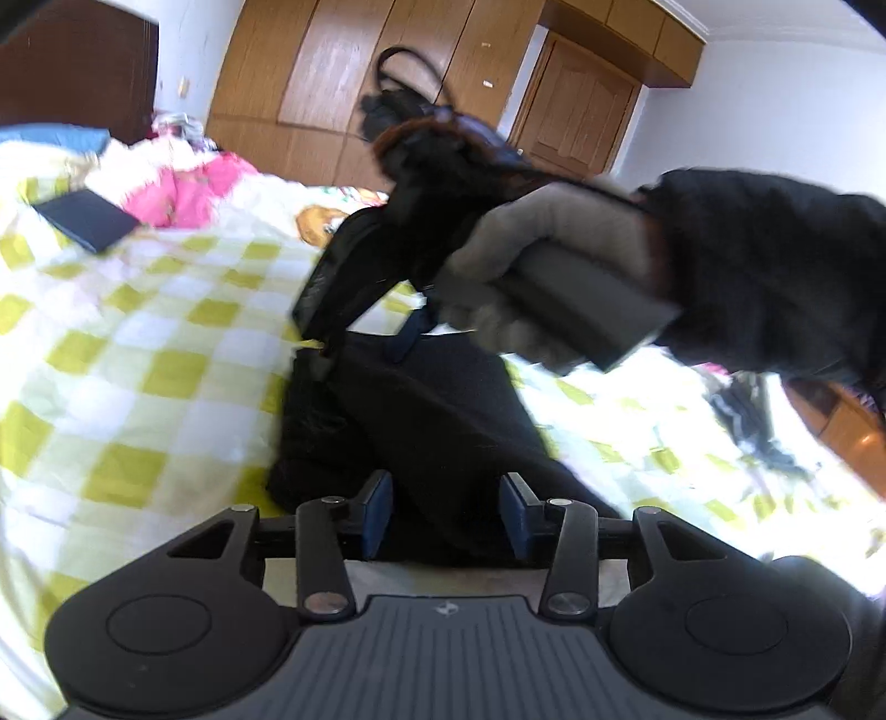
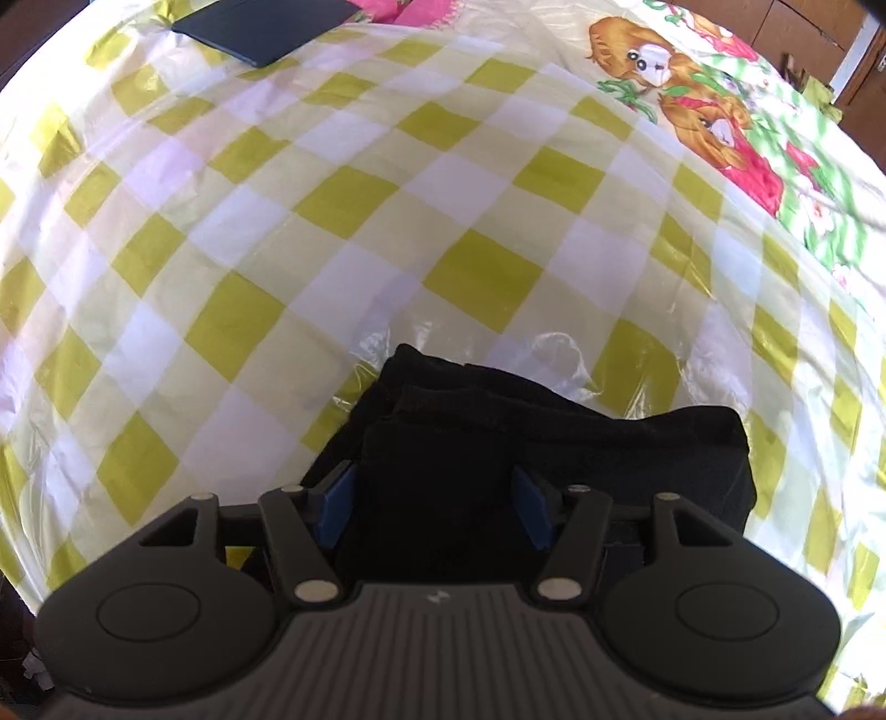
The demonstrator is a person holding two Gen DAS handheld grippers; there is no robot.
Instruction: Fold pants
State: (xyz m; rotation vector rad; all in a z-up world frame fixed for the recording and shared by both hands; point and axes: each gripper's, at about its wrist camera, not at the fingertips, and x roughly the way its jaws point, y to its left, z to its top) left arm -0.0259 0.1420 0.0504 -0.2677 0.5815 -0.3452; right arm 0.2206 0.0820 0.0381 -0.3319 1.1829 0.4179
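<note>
The black pants (image 1: 421, 421) lie bunched on the checked bedspread (image 1: 138, 343). My left gripper (image 1: 446, 512) has its jaws apart, with pants fabric lying between the blue pads. In the left wrist view the right gripper (image 1: 354, 310), held by a grey-gloved hand (image 1: 542, 260), reaches down onto the far end of the pants. In the right wrist view the pants (image 2: 526, 443) are a thick folded stack, and my right gripper (image 2: 434, 504) straddles it with jaws wide, the fabric between the pads. The view is motion-blurred.
A dark flat notebook (image 1: 86, 219) lies on the bed at far left; it also shows in the right wrist view (image 2: 266, 25). Pink bedding (image 1: 188, 185) is piled behind it. Wooden wardrobes (image 1: 387, 72) stand beyond. Dark clothes (image 1: 753, 421) lie at the right.
</note>
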